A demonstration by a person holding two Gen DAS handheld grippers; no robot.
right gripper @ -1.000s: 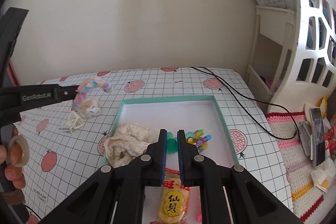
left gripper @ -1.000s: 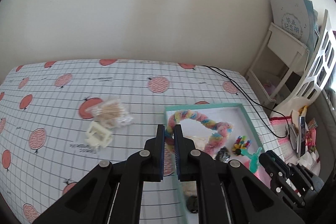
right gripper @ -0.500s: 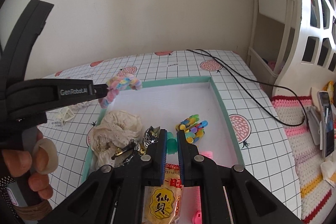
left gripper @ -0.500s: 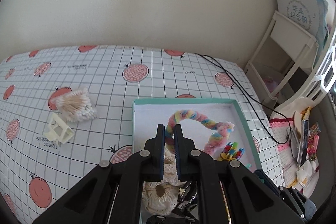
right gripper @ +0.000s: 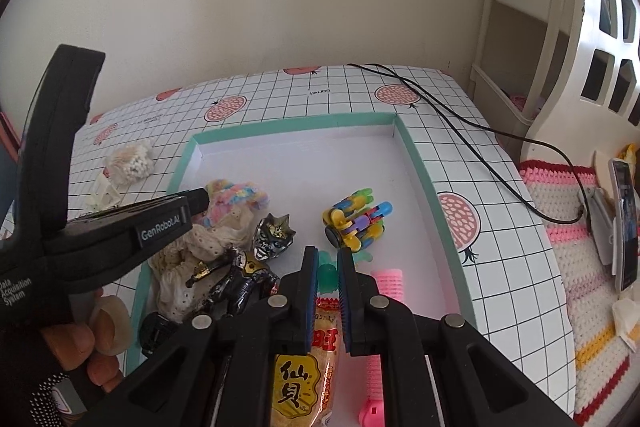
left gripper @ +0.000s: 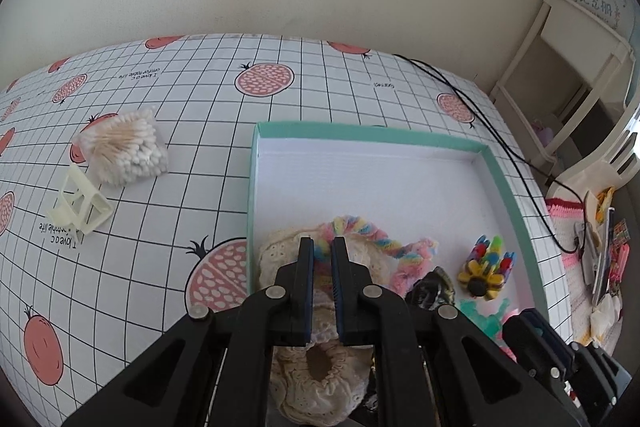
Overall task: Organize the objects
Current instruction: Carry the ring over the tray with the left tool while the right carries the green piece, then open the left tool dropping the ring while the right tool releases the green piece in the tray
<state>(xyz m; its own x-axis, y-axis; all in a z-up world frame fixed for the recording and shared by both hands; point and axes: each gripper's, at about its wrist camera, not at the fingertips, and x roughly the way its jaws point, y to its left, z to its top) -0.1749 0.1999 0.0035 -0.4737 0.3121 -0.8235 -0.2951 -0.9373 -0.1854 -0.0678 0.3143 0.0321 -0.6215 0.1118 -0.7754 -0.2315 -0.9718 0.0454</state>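
Over the box our left gripper has its jaws shut on the rainbow braid; right gripper seemingly pinches the snack. Swabs and clip remain outside on the worktop.

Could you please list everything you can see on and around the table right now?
box: one, teal rim, on table
rainbow plush braid: one, in box, held
lace cloth: one, cream, in box
toy figure: one, black-gold, in box
clip cluster: one, multicolour, in box
snack pack: one, yellow, in box
cotton swabs: one bag, left of box
cream clip: one, beside swabs
cable: one, black, right
left gripper: black, shut on braid
right gripper: black, shut
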